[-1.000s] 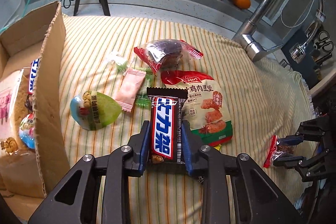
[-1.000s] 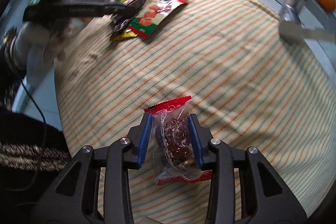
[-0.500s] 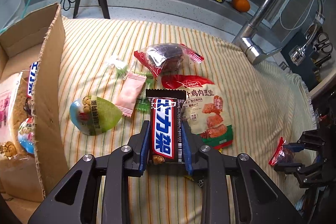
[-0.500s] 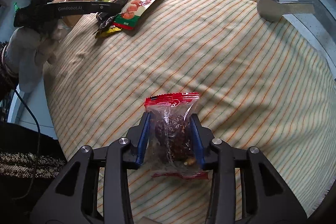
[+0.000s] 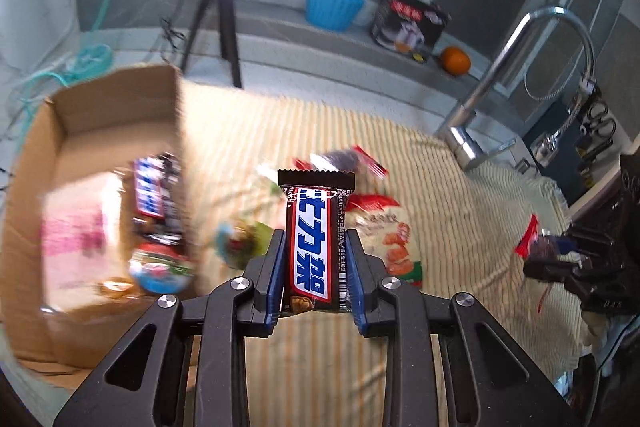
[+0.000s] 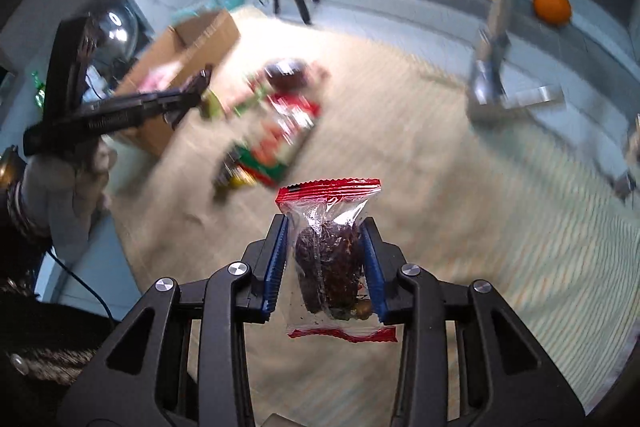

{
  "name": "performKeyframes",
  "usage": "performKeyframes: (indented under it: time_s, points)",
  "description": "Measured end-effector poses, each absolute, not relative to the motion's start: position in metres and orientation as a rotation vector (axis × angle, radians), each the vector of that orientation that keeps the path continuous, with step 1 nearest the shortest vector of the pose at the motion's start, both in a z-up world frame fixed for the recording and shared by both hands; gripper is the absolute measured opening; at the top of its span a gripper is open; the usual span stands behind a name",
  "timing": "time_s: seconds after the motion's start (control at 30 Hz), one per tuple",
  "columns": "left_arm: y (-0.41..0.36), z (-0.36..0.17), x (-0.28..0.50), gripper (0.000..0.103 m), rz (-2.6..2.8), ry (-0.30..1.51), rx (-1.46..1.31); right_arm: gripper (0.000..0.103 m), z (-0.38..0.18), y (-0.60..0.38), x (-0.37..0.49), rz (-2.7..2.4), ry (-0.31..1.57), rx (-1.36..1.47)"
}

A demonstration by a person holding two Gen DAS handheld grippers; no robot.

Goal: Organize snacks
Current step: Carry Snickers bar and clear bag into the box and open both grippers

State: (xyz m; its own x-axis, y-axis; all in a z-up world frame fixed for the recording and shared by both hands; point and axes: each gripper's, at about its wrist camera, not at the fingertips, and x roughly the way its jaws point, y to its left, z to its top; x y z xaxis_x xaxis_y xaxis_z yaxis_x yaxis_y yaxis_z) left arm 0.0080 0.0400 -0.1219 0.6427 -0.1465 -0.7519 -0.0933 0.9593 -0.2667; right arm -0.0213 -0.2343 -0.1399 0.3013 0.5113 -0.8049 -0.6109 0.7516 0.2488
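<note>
**Both grippers loaded, both snacks off the cloth**

Your left gripper is clamped on the bar. The bar stands lengthwise between the blue pads, its crimped top end poking out past the fingertips and its lower end back near the jaw pivots. It hangs in the air above the striped cloth, with the open box just to its left. Inside that box you can make out another bar of the same kind and some blurred packets; what they are exactly is hard to tell.

Your right gripper is clenched on the clear packet with red crimped ends and dark pieces inside. The pads squeeze its middle; one red end sticks forward beyond the tips, the other hangs below the jaws. It too is lifted clear of the cloth.

From the right wrist view, your left gripper sits beside the box, and a loose pile of snacks lies on the cloth between the two tools. A faucet stands at the far right edge.
</note>
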Motion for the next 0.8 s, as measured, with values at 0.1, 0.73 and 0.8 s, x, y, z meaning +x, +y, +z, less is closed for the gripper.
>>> performKeyframes:
  time_s: [0.1,0.73,0.8]
  points:
    - [0.059,-0.110,0.000,0.026,0.006,0.861,-0.292,0.037,-0.122,-0.206,-0.012,0.788,0.980,-0.087]
    - [0.157,-0.092,-0.047,0.026,0.206,0.820,-0.245,0.037,-0.085,0.011,0.026,1.043,0.900,-0.139]
    - [0.161,-0.091,-0.048,0.026,0.208,0.820,-0.248,0.037,-0.085,0.027,0.027,1.065,0.904,-0.149]
